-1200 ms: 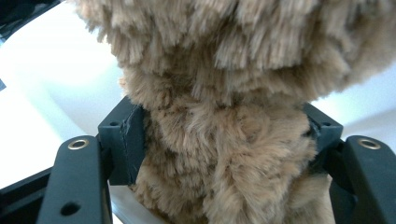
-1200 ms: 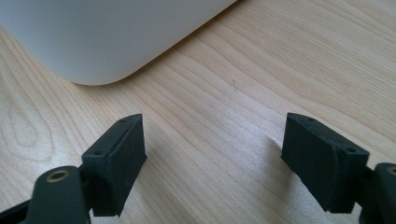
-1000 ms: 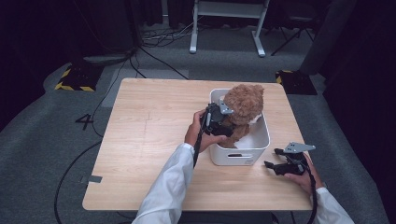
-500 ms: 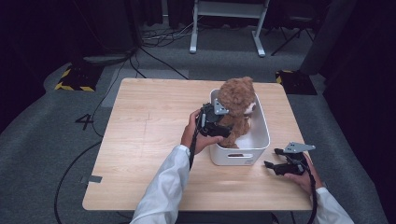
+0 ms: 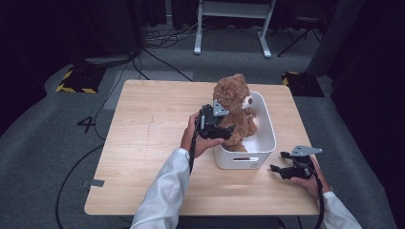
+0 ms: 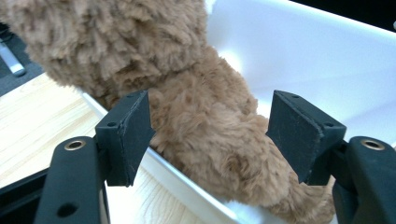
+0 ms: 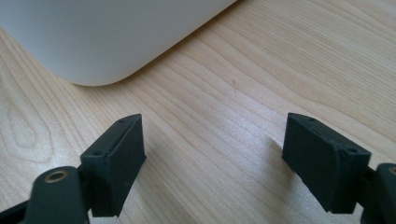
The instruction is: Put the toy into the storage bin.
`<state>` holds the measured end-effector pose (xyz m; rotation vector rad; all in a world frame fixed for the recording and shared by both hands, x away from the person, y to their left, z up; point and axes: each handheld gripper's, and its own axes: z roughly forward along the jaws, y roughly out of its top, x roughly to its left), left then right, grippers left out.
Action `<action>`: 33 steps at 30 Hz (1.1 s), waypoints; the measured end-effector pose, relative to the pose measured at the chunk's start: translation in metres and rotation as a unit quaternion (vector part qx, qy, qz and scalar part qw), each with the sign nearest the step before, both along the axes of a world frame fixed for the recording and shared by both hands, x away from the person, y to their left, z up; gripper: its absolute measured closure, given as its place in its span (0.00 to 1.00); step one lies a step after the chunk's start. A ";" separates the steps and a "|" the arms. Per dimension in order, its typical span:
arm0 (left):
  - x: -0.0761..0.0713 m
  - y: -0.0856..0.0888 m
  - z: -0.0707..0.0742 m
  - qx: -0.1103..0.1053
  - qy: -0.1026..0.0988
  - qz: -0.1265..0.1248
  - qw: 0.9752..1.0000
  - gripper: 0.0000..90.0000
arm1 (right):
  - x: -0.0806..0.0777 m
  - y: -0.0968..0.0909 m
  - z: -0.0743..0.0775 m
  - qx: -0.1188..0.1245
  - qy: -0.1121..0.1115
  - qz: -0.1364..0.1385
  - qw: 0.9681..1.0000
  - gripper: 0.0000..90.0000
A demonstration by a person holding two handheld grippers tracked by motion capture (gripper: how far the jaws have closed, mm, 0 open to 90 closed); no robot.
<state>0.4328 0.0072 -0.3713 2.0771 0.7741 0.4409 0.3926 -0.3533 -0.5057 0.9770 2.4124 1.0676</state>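
Observation:
A brown teddy bear (image 5: 234, 95) sits upright in the white bin (image 5: 265, 143) on the wooden table (image 5: 143, 143). My left gripper (image 5: 229, 131) reaches over the bin's left wall and is shut on the bear's body. Its jaws have just been closing with the bear between them. In the left gripper view (image 6: 210, 135) both pads flank the furry torso of the bear (image 6: 205, 126), with the bin's inner wall (image 6: 327, 56) behind. My right gripper (image 5: 277, 164) rests on the table to the right of the bin, open and holding nothing. In the right gripper view (image 7: 215, 158) its open jaws face a rounded corner of the bin (image 7: 93, 37).
The left half of the table is bare wood. Beyond the far edge lie cables (image 5: 157, 52) on grey carpet, and a white stand (image 5: 234, 28) is set up there. A yellow-and-black striped block (image 5: 76, 81) lies off the table's far left corner.
The bear has come up from leaning toward the bin's far right to sitting upright, its head shifted left. My left gripper moved slightly with it. The right gripper has stayed put.

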 end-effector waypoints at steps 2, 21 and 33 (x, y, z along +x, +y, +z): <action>-0.001 0.003 0.001 0.001 0.000 0.000 1.000 0.35 | 0.000 0.000 0.000 0.000 0.000 0.000 1.000 0.23; -0.011 0.016 0.010 -0.010 -0.007 0.011 1.000 0.25 | 0.000 0.000 0.000 0.000 0.001 -0.001 1.000 0.23; -0.015 0.030 0.013 -0.005 -0.011 0.017 1.000 0.18 | 0.000 0.000 0.000 0.001 0.001 0.000 1.000 0.23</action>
